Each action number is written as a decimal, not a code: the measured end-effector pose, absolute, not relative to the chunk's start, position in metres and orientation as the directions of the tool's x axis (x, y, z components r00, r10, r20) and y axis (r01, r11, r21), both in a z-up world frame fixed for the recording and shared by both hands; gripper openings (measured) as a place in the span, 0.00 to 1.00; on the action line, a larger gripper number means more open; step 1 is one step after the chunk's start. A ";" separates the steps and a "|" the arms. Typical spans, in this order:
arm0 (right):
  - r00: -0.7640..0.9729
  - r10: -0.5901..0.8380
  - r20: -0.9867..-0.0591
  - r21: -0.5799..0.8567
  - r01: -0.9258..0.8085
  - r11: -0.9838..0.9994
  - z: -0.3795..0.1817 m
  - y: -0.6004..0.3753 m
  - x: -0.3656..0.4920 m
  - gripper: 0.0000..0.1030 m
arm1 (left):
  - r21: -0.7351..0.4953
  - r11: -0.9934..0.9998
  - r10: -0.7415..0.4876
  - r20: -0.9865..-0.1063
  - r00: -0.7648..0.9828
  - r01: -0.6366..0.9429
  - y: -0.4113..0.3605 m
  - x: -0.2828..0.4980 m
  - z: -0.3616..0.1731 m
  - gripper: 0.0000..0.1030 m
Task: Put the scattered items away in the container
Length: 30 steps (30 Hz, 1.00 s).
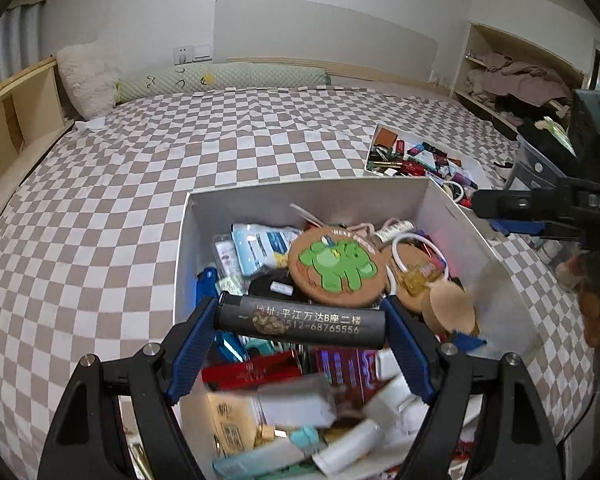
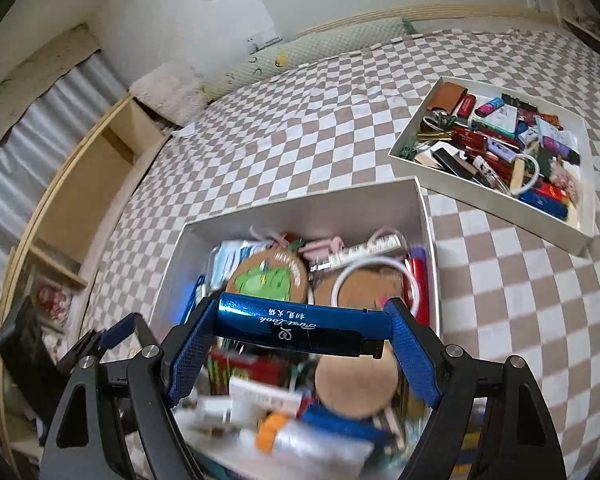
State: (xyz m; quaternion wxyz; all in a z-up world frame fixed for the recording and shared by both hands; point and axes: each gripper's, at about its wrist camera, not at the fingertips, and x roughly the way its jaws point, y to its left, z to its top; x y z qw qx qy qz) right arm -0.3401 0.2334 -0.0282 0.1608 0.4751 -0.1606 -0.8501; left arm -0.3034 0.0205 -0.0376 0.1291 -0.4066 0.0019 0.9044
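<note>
Both grippers gripped lighters crosswise over full white box (image 1: 204,216): left gripper (image 1: 300,322) grey lighter (image 1: 300,322), right gripper (image 2: 306,330) blue lighter (image 2: 300,328).

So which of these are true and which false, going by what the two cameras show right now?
1. The left tool holds a grey lighter end to end. True.
2. The right tool is empty. False: it grips a blue lighter.
3. The white box under both tools is bare inside. False: it is full of small items, among them a round coaster with a green figure.
4. A second tray of small items sits farther off on the checked bedspread. True.
5. Both lighters lie in the box. False: both are in the tools above it.
</note>
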 end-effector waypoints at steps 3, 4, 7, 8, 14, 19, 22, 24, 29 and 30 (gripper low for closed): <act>-0.485 -0.404 -0.776 0.404 0.110 -0.908 -0.034 0.228 -0.363 0.81 | -0.099 -0.971 0.217 -0.750 -0.624 -0.219 0.021 -0.321 -0.035 0.79; -0.482 -0.398 -0.781 0.398 0.109 -0.911 -0.036 0.226 -0.369 0.81 | -0.100 -0.971 0.218 -0.752 -0.622 -0.219 0.021 -0.326 -0.034 0.79; -0.460 -0.381 -0.802 0.383 0.092 -0.919 -0.046 0.220 -0.388 0.81 | -0.095 -0.972 0.212 -0.761 -0.613 -0.217 0.021 -0.340 -0.033 0.79; -0.452 -0.373 -0.810 0.379 0.082 -0.922 -0.050 0.219 -0.394 0.81 | -0.094 -0.972 0.209 -0.764 -0.611 -0.215 0.021 -0.345 -0.032 0.79; -0.416 -0.335 -0.845 0.345 0.053 -0.937 -0.068 0.215 -0.416 0.81 | -0.129 -0.975 0.213 -0.787 -0.579 -0.183 0.009 -0.374 -0.035 0.79; -0.475 -0.314 -0.822 0.338 0.037 -0.940 -0.067 0.220 -0.424 0.83 | -0.165 -0.975 0.220 -0.803 -0.554 -0.147 0.003 -0.394 -0.044 0.79; -0.500 -0.374 -0.781 0.423 0.017 -0.906 -0.062 0.233 -0.425 0.92 | -0.168 -0.978 0.209 -0.811 -0.546 -0.126 0.004 -0.402 -0.050 0.79; -0.505 -0.387 -0.771 0.439 0.019 -0.898 -0.058 0.236 -0.423 0.92 | -0.163 -0.980 0.199 -0.818 -0.540 -0.114 0.007 -0.408 -0.054 0.79; -0.495 -0.375 -0.784 0.403 0.054 -0.914 -0.054 0.235 -0.420 0.92 | -0.117 -0.989 0.145 -0.833 -0.534 -0.086 0.015 -0.422 -0.062 0.79; -0.492 -0.376 -0.785 0.399 0.061 -0.915 -0.055 0.234 -0.420 0.92 | -0.109 -0.991 0.134 -0.837 -0.531 -0.078 0.016 -0.425 -0.064 0.79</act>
